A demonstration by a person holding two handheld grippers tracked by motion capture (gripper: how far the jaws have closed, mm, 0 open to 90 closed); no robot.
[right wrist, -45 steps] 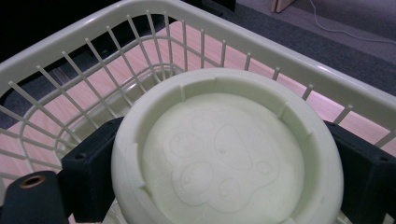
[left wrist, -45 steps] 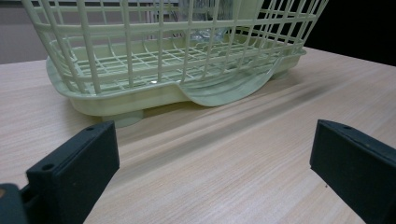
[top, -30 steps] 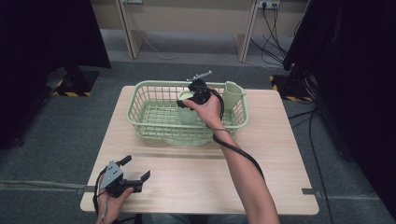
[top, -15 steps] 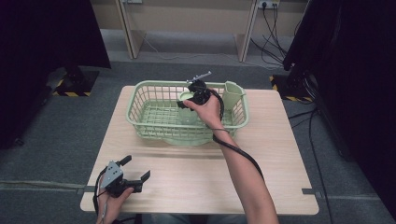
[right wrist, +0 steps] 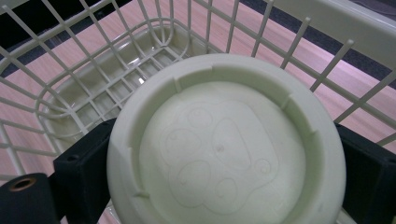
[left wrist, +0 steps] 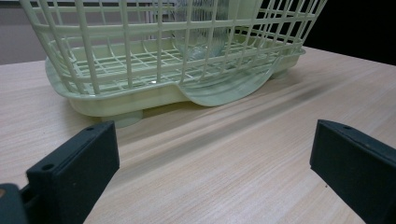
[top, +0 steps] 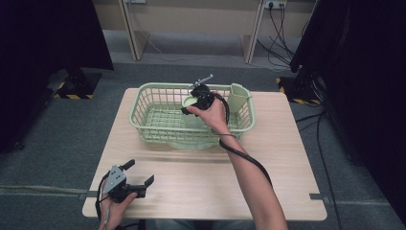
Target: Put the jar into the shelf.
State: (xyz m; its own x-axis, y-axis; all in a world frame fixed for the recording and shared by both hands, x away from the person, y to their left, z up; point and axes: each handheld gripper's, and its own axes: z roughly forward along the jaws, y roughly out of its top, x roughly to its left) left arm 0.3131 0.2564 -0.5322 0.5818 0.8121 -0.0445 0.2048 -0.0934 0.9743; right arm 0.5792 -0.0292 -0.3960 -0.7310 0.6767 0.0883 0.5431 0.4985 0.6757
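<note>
A pale green wire basket (top: 143, 103) stands at the back of the wooden table (top: 287, 158). Over its back middle, my right gripper (top: 194, 106) is shut on a pale green cup (top: 190, 102). In the right gripper view the cup's round base (right wrist: 219, 149), embossed with a faint figure, faces the camera, and the black fingers (right wrist: 84, 172) press its sides above the basket's grid (right wrist: 93, 84). My left gripper (top: 141, 171) rests near the front left corner, open and holding nothing. Its view has the jaws wide apart (left wrist: 215, 168), facing the basket's side (left wrist: 116, 100).
A green cutlery holder (top: 238, 96) hangs on the basket's right end. A shallow drip tray (left wrist: 233, 88) sticks out under the basket. Bare tabletop lies between the basket and the front edge. Dark cabinets and floor cables surround the table.
</note>
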